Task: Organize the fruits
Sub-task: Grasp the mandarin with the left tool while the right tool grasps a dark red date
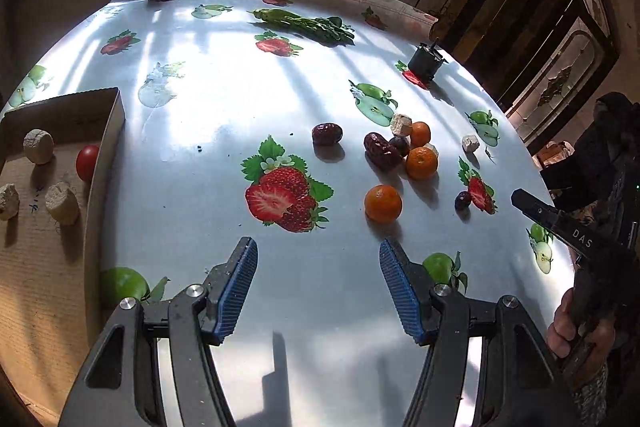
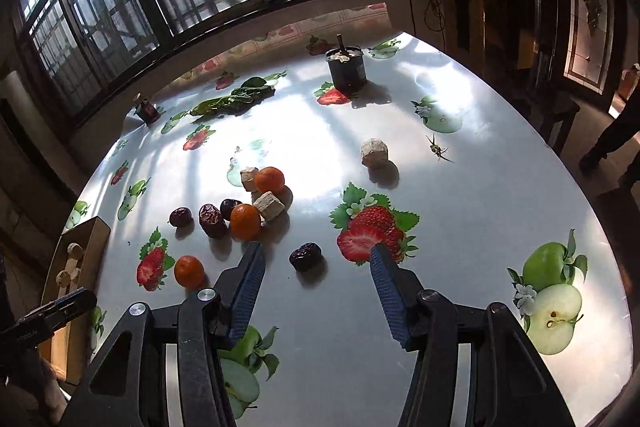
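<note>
The left gripper (image 1: 318,253) stood partly open above the surface (image 1: 224,99), with nothing between its blue pads. The right gripper (image 2: 316,255) was likewise partly open and held nothing; a dark dried date (image 2: 305,256) lay on the surface just ahead of it, between the lines of its two fingers but apart from both. Ahead and to the right of the left gripper lay an orange (image 1: 383,203), the nearest fruit to its right finger. Beyond that orange was a cluster: two further oranges (image 1: 421,163), a long dried date (image 1: 382,150) touching a small dark round fruit (image 1: 400,145), and pale cubes (image 1: 401,124). A separate dried date (image 1: 327,134) lay to the left of the cluster, apart from it. To the left of the left gripper stood a cardboard box (image 1: 108,155), which contained a red tomato (image 1: 87,162) against its near wall and several pale cork-like pieces (image 1: 38,146). Seen from the right gripper, the cluster lay ahead and to the left, and one pale cube (image 2: 374,153) lay alone farther ahead. A dark can (image 2: 346,67) and a bundle of green leaves (image 2: 236,99) stood at the far side of the surface. A hand (image 1: 576,323) held the right gripper's handle.
</note>
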